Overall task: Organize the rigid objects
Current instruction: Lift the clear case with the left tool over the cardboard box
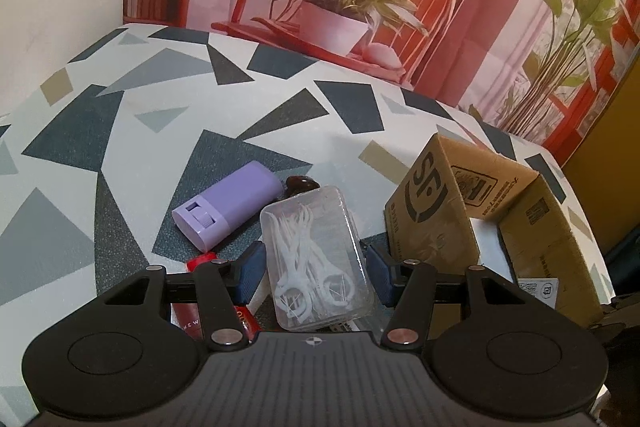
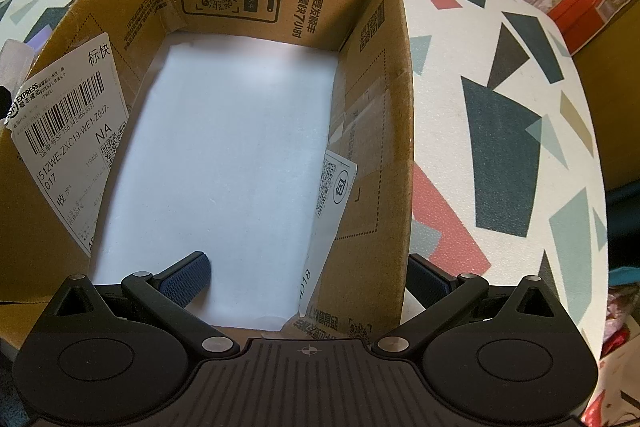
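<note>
Floss picks fill the clear plastic case [image 1: 318, 259], which sits between the blue pads of the left tongs [image 1: 316, 273]. The pads stand on either side of its long walls, and a thin gap seems to show on each side, so I judge the case bracketed rather than pinched; the tongs are part-open around it. The case rests tilted on other clutter on the bench [image 1: 120, 131], one end propped over a red package [image 1: 188, 319], which is probably why the tongs come at it at a slant from above.

Just behind it lies a purple dispenser [image 1: 228, 211] on its side, with a small dark brown thing [image 1: 298, 183] touching its far end; what that is I cannot tell. The cardboard box [image 1: 472, 227] stands just to the right with its flaps up.

The right tongs [image 2: 306, 283] point down into that box and straddle its wall [image 2: 396, 131], one finger [image 2: 188, 279] inside, the other outside. They look spread wide, with no pad visibly pressing the cardboard, likely steadying the box. Only a white sheet [image 2: 224, 155] lines the bottom, so sorting has barely begun.
</note>
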Demonstrator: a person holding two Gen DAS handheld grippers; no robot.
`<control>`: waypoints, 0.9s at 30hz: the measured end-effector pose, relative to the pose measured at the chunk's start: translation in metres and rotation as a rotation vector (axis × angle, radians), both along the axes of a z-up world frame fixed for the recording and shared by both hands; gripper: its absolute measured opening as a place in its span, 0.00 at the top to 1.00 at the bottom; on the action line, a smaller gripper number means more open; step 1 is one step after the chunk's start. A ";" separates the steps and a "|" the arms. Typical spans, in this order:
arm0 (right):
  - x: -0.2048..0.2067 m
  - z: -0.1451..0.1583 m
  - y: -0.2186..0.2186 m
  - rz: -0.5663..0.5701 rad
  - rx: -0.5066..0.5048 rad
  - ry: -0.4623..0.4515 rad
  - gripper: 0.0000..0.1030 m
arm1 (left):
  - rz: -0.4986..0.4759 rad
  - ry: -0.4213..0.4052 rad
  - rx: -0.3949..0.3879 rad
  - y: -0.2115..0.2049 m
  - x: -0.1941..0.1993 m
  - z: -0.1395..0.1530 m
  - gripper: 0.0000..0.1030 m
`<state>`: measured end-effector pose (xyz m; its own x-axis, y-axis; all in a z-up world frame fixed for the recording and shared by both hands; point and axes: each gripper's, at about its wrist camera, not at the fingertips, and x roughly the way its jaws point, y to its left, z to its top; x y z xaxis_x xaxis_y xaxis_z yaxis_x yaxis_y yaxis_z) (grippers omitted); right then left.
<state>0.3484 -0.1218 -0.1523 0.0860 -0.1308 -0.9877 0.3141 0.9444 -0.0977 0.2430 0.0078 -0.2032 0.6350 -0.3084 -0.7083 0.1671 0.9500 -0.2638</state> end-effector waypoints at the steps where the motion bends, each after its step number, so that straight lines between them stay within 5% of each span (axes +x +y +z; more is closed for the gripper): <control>1: 0.000 0.000 0.000 0.000 0.000 0.001 0.00 | 0.000 -0.001 -0.004 0.000 -0.001 0.001 0.44; 16: 0.000 0.000 0.000 0.000 -0.001 0.001 0.00 | -0.012 -0.034 -0.029 0.003 -0.004 0.011 0.44; 27: 0.000 0.000 0.000 0.000 -0.001 0.001 0.00 | -0.115 -0.098 -0.068 -0.010 -0.001 0.040 0.44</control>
